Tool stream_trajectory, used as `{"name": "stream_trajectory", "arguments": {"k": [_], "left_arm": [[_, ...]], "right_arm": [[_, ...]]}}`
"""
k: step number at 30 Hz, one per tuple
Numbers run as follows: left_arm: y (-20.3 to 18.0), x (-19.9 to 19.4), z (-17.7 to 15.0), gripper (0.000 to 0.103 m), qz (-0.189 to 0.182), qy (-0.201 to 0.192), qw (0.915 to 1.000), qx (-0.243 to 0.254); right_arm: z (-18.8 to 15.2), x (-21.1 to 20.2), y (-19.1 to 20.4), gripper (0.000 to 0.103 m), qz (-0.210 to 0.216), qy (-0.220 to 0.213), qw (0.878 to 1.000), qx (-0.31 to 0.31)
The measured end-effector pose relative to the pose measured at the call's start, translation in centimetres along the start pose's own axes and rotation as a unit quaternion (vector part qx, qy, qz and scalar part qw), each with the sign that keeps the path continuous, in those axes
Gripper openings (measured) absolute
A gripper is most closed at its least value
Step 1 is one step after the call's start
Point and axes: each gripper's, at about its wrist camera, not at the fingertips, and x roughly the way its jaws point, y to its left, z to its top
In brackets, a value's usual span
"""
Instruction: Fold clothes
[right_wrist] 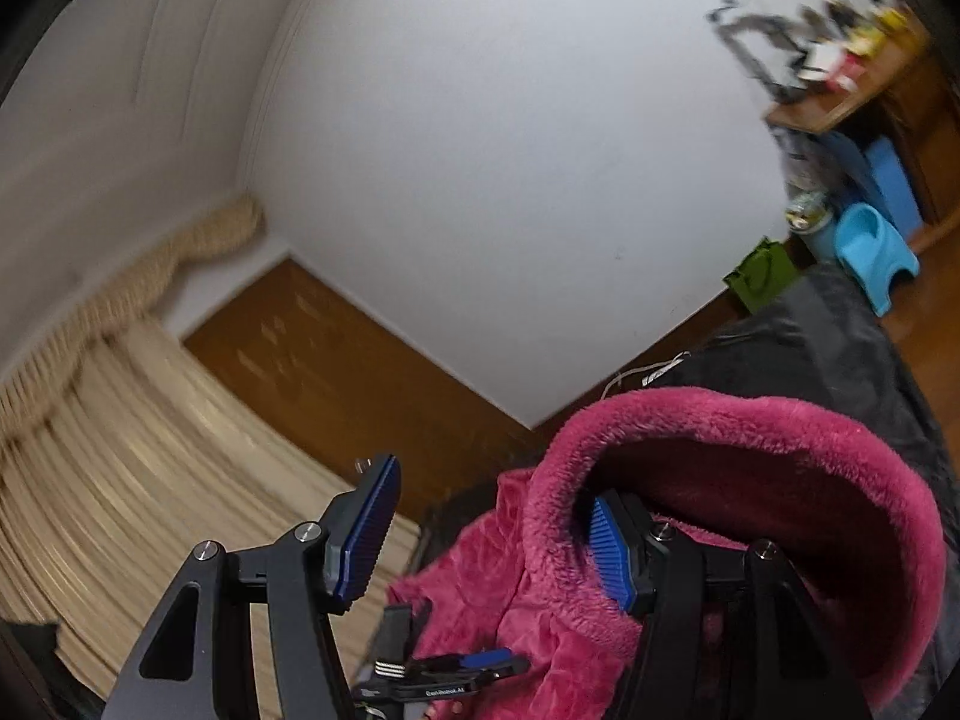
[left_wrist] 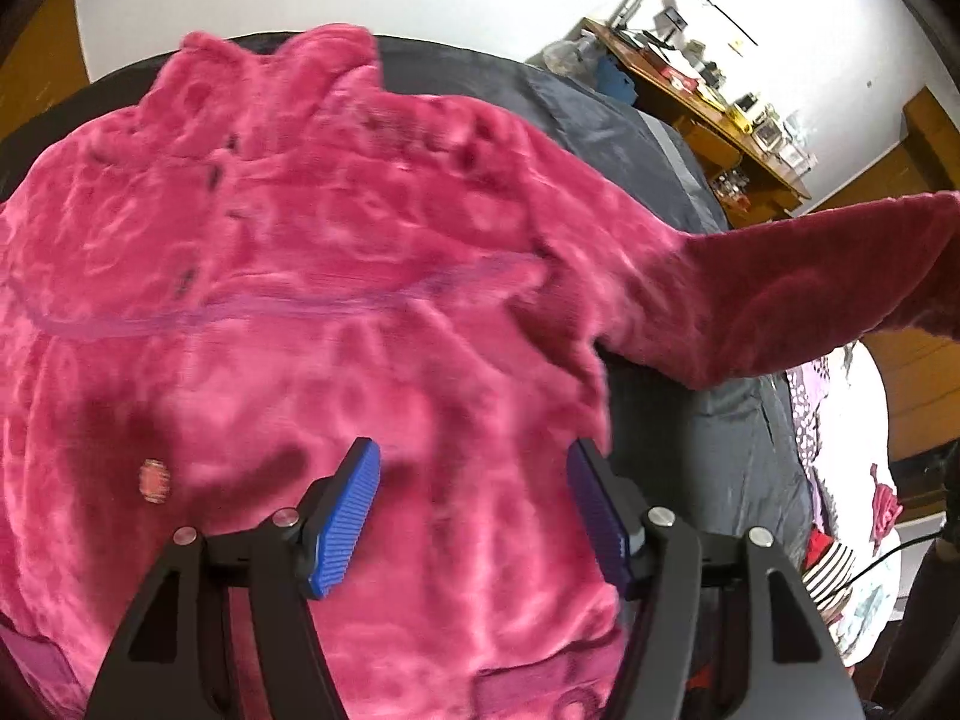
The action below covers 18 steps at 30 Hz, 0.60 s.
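Note:
A fuzzy pink garment (left_wrist: 288, 252) lies spread on a dark grey cover (left_wrist: 708, 456), collar at the far end. Its right sleeve (left_wrist: 804, 294) is lifted and stretches off to the right. My left gripper (left_wrist: 474, 498) is open just above the garment's lower body, holding nothing. My right gripper (right_wrist: 492, 540) is open and raised; the pink sleeve cuff (right_wrist: 744, 468) is draped over its right finger (right_wrist: 609, 546), which sits inside the cuff opening. The left gripper also shows low in the right wrist view (right_wrist: 456, 669), beside pink fabric.
A cluttered wooden desk (left_wrist: 720, 102) stands at the back right. Other clothes (left_wrist: 852, 510) lie on a white surface to the right. Beige curtains (right_wrist: 108, 450), white walls, a blue plastic stool (right_wrist: 876, 246) and a green bag (right_wrist: 762, 276) show in the right wrist view.

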Motion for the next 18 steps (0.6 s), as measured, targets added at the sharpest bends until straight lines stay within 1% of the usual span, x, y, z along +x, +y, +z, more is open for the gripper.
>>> {"name": "stream_trajectory", "arguments": {"k": [3,6,9,10,11,12,13,14,15,16,17,18], "left_arm": [[3.3,-0.8,0.5,0.069,0.004,-0.001,0.9999,-0.013],[6.8,-2.0,1.1,0.070,0.008,-0.004,0.9996,-0.027],[10.1,-2.6,1.3,0.071,0.010,-0.003,0.9989,-0.045],[11.2,-2.6,1.4,0.071,0.011,-0.002,0.9987,-0.050],[12.2,-2.6,1.4,0.071,0.012,-0.001,0.9984,-0.055],[13.2,-2.6,1.5,0.072,0.013,0.000,0.9981,-0.060],[13.8,-2.5,1.6,0.072,0.011,0.001,0.9979,-0.064],[14.4,-2.4,1.7,0.072,0.008,0.002,0.9976,-0.068],[15.0,-2.3,1.8,0.072,0.006,0.003,0.9974,-0.072],[15.6,-2.2,1.9,0.072,0.003,0.004,0.9971,-0.076],[16.2,-2.2,2.0,0.072,0.001,0.005,0.9968,-0.080],[16.8,-2.1,2.0,0.072,-0.002,0.006,0.9965,-0.084]], "right_arm": [[-0.9,4.9,3.2,0.061,-0.016,0.035,0.999,-0.037],[-3.4,10.8,5.4,0.061,-0.041,0.082,0.994,-0.066],[-6.2,17.0,7.2,0.061,-0.074,0.132,0.984,-0.094],[-7.0,18.8,7.6,0.061,-0.090,0.147,0.979,-0.108],[-8.1,20.4,8.3,0.061,-0.111,0.163,0.971,-0.132],[-9.5,22.2,9.3,0.061,-0.143,0.182,0.958,-0.170],[-11.1,23.7,10.3,0.061,-0.169,0.199,0.941,-0.214],[-12.6,25.1,11.2,0.061,-0.191,0.216,0.922,-0.257],[-14.2,26.4,12.1,0.061,-0.213,0.232,0.901,-0.299],[-15.8,27.6,13.3,0.061,-0.228,0.247,0.879,-0.337],[-17.4,28.4,14.3,0.061,-0.233,0.261,0.862,-0.368],[-18.4,28.9,14.7,0.061,-0.234,0.269,0.852,-0.382]]}}
